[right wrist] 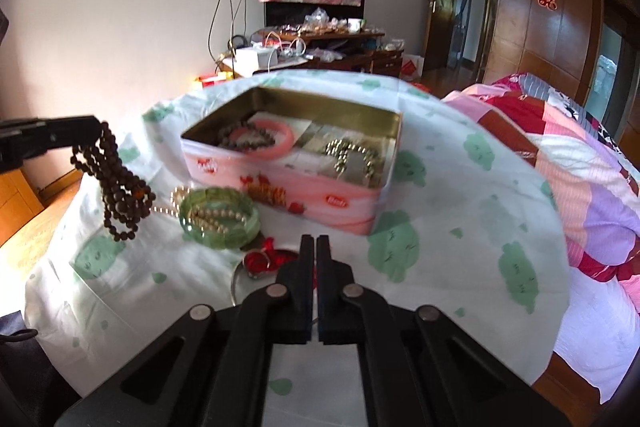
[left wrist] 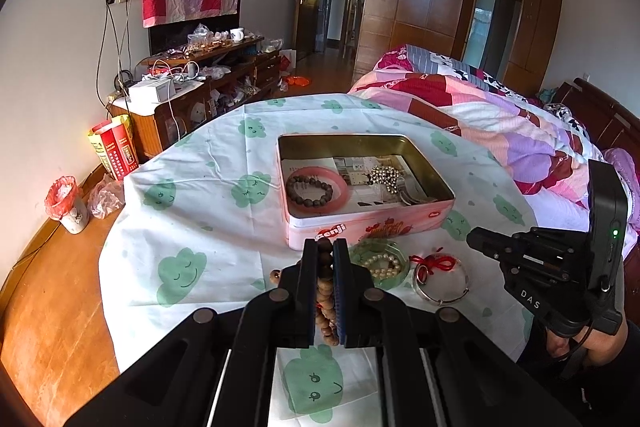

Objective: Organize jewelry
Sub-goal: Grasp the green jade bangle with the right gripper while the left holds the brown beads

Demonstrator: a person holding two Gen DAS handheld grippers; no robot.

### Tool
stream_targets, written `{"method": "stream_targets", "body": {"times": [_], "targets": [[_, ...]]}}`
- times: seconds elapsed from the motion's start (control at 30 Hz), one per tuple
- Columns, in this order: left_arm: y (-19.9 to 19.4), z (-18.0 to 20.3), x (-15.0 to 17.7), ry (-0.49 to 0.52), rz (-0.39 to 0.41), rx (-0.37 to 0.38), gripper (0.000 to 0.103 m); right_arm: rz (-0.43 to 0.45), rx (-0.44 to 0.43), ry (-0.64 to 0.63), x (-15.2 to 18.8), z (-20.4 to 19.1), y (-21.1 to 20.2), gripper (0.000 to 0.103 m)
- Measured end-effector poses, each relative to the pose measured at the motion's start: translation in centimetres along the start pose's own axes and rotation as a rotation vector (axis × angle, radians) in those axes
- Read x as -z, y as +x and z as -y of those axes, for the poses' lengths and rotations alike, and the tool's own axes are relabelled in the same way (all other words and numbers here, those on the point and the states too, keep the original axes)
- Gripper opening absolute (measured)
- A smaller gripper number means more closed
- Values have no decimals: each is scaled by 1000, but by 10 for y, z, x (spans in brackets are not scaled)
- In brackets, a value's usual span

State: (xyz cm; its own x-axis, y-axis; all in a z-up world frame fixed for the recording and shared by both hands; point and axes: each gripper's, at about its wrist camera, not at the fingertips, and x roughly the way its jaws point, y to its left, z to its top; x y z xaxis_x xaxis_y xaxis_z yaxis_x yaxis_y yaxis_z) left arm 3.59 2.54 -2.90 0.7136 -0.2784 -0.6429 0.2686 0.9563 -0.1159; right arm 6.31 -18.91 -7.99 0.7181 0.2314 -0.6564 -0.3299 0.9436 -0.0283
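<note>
One cloth-covered table (left wrist: 192,211) beside a bed (left wrist: 500,115) carries a pink tin (left wrist: 360,223); the left gripper (left wrist: 326,247) clamps brown beads (right wrist: 116,187) hanging straight down, while the right gripper (right wrist: 315,247) is closed empty.

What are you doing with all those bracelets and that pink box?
A person with a gripper in each hand is sorting jewelry into the pink tin on the table. The left gripper is shut on a long string of brown beads, which dangles above the cloth. The right gripper is shut right over a clear bangle with a red knot; whether it grips it, I cannot tell. A green bangle with pearls still waits outside. A pink bangle, a dark bead bracelet and a silver one are already inside.
</note>
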Motion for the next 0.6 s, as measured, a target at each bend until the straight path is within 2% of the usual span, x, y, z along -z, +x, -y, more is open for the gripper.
{"method": "stream_targets", "body": {"times": [0.13,0.2,0.23,0.27,0.53,0.6], "targets": [[0,-4,-1,-8,2,-5,6,-17,-36,-5,-6,-5,7,1],[1,-7,-2,-17,2,-14,6,-18,-63,-10,-8,-12,12,10],[2,-10,-3,-23,3,-17,6,-22,-66,-18,-10,-17,15,22],[3,-14,-4,-30,5,-25,6,-25,-72,-23,-11,-20,18,26],[5,-33,-13,-62,20,-44,6,-92,-74,-24,-32,-32,55,28],[6,-33,-12,-64,14,-39,6,-133,-85,-36,-33,-35,66,28]]}}
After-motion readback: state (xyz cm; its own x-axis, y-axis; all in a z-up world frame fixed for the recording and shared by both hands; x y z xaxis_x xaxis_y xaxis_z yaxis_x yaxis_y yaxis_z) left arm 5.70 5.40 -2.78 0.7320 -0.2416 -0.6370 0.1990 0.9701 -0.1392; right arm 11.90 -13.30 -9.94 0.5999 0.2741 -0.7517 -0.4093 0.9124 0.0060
